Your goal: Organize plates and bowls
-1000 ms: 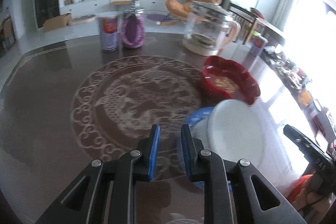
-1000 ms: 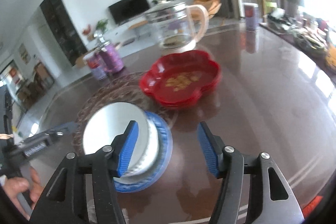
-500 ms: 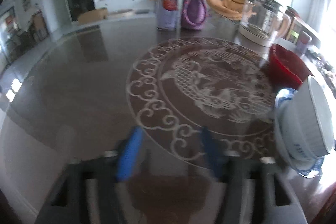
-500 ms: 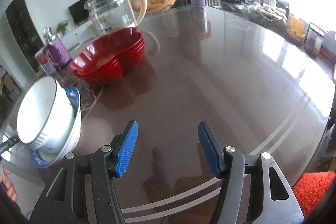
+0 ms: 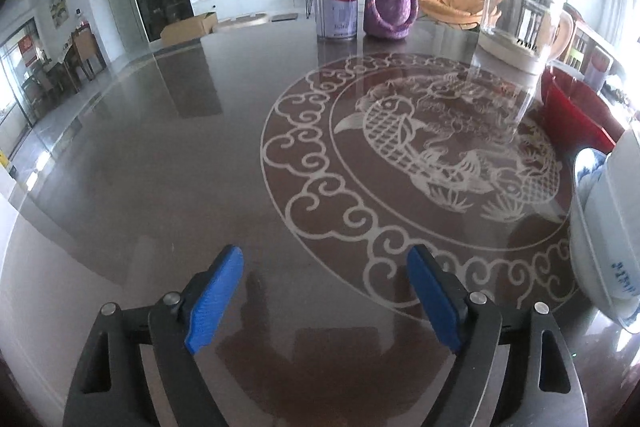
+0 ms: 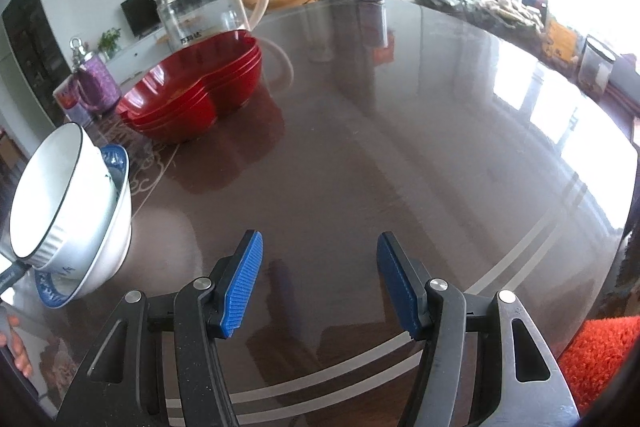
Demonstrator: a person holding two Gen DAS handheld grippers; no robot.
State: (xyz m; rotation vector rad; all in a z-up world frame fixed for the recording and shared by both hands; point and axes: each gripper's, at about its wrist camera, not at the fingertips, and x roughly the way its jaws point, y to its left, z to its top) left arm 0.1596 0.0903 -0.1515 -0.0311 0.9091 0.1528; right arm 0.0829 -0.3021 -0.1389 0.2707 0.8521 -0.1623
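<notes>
A white ribbed bowl (image 6: 48, 195) sits tilted inside a larger white bowl (image 6: 108, 243), which stands on a blue-patterned plate (image 6: 52, 293) at the left of the right wrist view. The stack also shows at the right edge of the left wrist view (image 5: 608, 239). A stack of red flower-shaped bowls (image 6: 192, 95) stands behind it, also visible in the left wrist view (image 5: 572, 115). My left gripper (image 5: 324, 295) is open and empty above the dark table (image 5: 160, 147). My right gripper (image 6: 318, 285) is open and empty, to the right of the bowl stack.
A glass kettle (image 5: 520, 23) with a cream handle stands behind the red bowls. A purple jug (image 5: 390, 7) and a tin can (image 5: 335, 7) stand at the far side. Jars and clutter (image 6: 500, 11) line the far right edge. An orange-red mat (image 6: 600, 355) lies below the table edge.
Both grippers pulled back from the bowl stack and swung away, so it slid to each view's edge. The left gripper's jaws went from nearly shut to wide open.
</notes>
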